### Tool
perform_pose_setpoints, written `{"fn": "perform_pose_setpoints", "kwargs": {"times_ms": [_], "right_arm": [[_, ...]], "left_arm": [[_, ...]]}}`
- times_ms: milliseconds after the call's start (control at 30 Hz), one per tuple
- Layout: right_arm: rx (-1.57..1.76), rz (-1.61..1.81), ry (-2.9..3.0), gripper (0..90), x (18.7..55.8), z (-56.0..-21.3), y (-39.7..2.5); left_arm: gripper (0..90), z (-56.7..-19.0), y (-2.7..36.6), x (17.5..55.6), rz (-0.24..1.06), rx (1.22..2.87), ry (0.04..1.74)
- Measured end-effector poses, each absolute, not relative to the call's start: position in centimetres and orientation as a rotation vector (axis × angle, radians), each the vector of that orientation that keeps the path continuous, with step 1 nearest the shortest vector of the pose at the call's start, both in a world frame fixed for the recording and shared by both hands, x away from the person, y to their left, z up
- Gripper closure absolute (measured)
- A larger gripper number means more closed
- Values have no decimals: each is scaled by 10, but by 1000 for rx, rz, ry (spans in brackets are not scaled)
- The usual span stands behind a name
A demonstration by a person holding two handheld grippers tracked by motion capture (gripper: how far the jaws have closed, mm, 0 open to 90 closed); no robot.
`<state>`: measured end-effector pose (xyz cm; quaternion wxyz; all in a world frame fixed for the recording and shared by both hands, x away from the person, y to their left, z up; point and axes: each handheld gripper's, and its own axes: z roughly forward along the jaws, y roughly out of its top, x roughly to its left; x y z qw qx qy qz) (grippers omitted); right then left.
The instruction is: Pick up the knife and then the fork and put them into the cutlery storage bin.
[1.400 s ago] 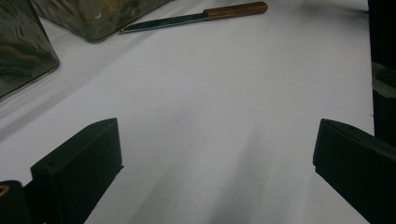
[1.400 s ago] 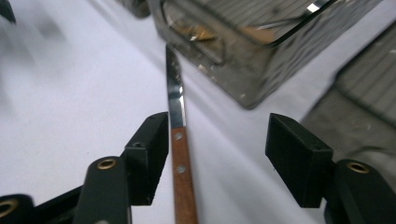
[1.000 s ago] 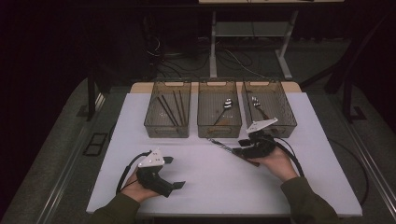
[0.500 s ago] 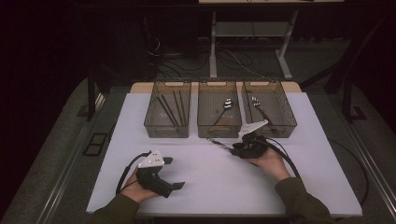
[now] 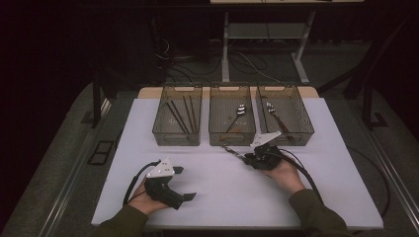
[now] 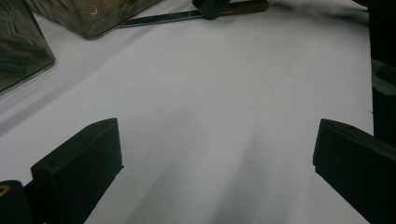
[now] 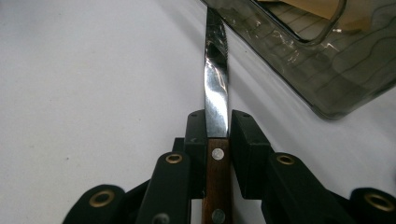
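Observation:
A knife with a wooden handle and steel blade is clamped at the handle's front end by my right gripper. In the high view the right gripper holds the knife low over the white table, blade pointing left along the front of the middle bin. The blade tip is close to that bin's wall. My left gripper rests near the front left of the table, open with nothing between its jaws. The left gripper view looks across bare table to the knife.
Three clear bins stand in a row at the back of the table. The left bin holds dark sticks, the middle one a spoon, the right bin more cutlery. Cables trail from both grippers.
My right hand has shifted slightly left and toward the bins with the knife still held. The left gripper has stayed put.

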<state>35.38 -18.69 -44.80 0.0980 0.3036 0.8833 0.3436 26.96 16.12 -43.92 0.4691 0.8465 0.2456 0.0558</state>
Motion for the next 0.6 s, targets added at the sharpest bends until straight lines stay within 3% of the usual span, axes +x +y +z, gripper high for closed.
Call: {"fn": "perform_pose_setpoints", "kwargs": {"times_ms": [600], "right_arm": [[879,1062,2693,772,353,-435,-199]], "left_arm": [[5,-438,162,270,139,2069,598]]}}
